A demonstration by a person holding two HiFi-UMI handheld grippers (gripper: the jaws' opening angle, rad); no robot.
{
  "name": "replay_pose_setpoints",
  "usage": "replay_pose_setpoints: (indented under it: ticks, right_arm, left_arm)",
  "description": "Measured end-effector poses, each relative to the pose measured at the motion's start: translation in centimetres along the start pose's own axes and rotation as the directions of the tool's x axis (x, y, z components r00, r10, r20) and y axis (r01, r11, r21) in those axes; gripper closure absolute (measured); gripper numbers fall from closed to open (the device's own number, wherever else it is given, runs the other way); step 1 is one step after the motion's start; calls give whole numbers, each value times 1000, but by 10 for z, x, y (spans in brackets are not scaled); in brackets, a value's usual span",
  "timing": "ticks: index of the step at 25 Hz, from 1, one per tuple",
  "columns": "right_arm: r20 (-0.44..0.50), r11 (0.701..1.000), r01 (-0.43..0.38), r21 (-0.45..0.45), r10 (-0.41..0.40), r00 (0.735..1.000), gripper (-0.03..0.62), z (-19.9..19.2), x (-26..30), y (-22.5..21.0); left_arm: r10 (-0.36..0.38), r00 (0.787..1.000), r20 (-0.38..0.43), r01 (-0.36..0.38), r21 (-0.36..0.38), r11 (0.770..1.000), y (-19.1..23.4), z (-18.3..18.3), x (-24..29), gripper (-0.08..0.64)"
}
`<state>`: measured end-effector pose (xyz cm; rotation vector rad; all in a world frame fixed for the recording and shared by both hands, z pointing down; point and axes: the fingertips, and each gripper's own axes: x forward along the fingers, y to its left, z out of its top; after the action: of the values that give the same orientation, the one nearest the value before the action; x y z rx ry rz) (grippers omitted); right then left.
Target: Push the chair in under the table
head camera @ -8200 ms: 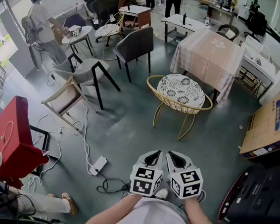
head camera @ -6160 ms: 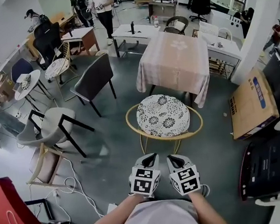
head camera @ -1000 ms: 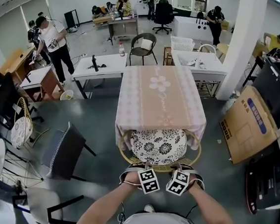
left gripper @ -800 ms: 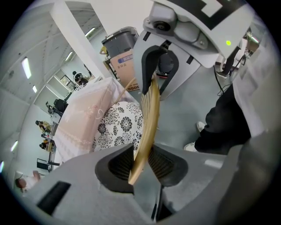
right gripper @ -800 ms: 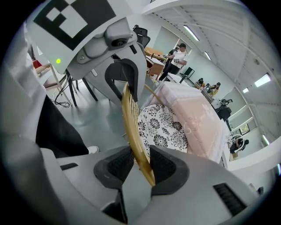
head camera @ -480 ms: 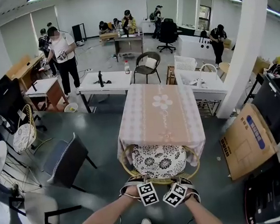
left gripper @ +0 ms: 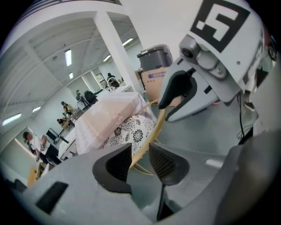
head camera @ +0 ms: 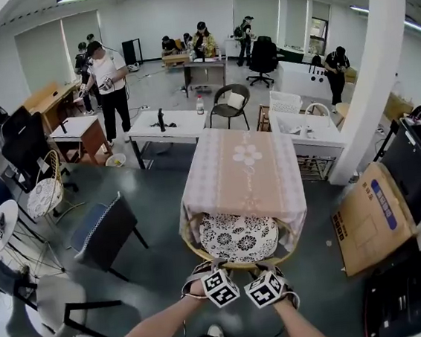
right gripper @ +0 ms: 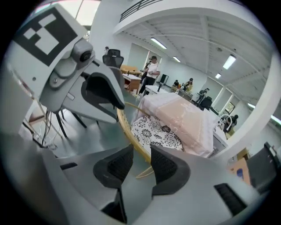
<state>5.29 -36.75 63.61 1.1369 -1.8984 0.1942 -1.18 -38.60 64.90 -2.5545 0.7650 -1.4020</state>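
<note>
One floral cushion (right gripper: pixel 160 132) — in rattan chair (right gripper: pixel 127 132)

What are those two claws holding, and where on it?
Nothing is gripped. The left gripper and the right gripper have just been opening their jaws. The chair's rim runs between each pair, but the pads stand off it.

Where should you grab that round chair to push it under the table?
Take the chair by its thin yellow rim, coming from the near side, away from the table. It is a slim hoop that fits between jaws. The left gripper and right gripper straddle it there; their jaws have just been opening.
</note>
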Motion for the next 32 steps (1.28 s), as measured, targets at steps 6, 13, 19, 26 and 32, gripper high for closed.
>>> replay_pose_setpoints:
  ticks: [6, 13, 19, 26, 32]
  right_arm:
    - [163, 947, -18, 321, -37, 986, 534, 11, -50, -8]
    - [313, 903, -36, 428, -111, 943, 569, 31, -114, -12]
    - [389, 890, -62, 453, -135, 911, 580, 36, -154, -4]
    - [446, 885, -106, 454, -123, 886, 589, 34, -189, 15]
    - [479, 893, -116, 435, -121, 870, 589, 34, -212, 29]
  left_arm:
    - [22, 984, 176, 40, -343, 938, -10, 41, -46, 442]
    - [135, 935, 328, 58, -516, 854, -13, 83, -108, 526]
    - [172, 912, 373, 71, -555, 829, -37, 98, -137, 553]
    - [208, 889, 409, 96, -609, 787, -58, 108, -169, 554]
    - [225, 880, 419, 103, -629, 771, -75, 109, -189, 554]
